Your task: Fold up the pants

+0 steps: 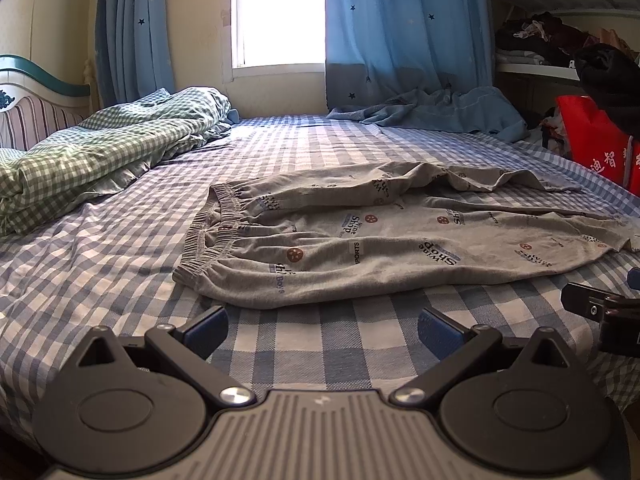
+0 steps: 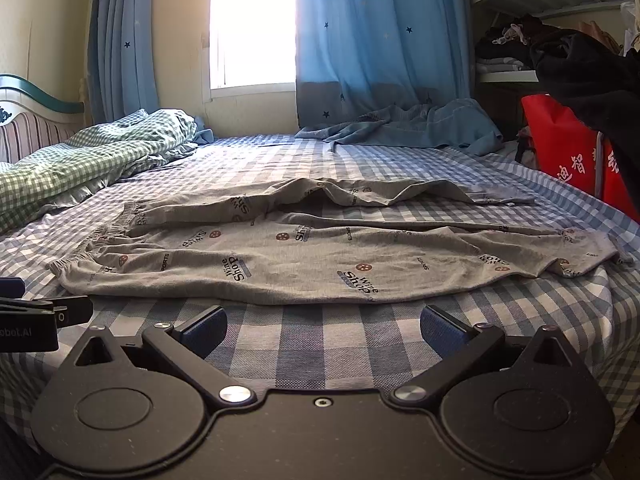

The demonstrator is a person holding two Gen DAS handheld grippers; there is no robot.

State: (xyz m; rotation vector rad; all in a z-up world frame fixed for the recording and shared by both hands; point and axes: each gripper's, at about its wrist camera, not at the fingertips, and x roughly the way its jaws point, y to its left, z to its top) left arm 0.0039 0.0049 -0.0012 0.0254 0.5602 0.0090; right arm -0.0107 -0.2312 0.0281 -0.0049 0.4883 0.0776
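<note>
Grey printed pants (image 1: 360, 236) lie spread on the blue checked bed (image 1: 100, 248), waistband to the left and legs running right; they also show in the right wrist view (image 2: 320, 256). My left gripper (image 1: 322, 326) is open and empty, just short of the pants' near edge by the waist half. My right gripper (image 2: 324, 326) is open and empty, just short of the near edge by the leg half. The right gripper's side shows in the left wrist view (image 1: 604, 312); the left gripper's side shows in the right wrist view (image 2: 36, 316).
A green checked quilt (image 1: 92, 148) is bunched at the left by the headboard (image 1: 40, 100). A blue garment (image 1: 436, 110) lies at the far edge under the curtains. A red bag (image 1: 596, 148) and cluttered shelves (image 1: 560, 36) stand at the right.
</note>
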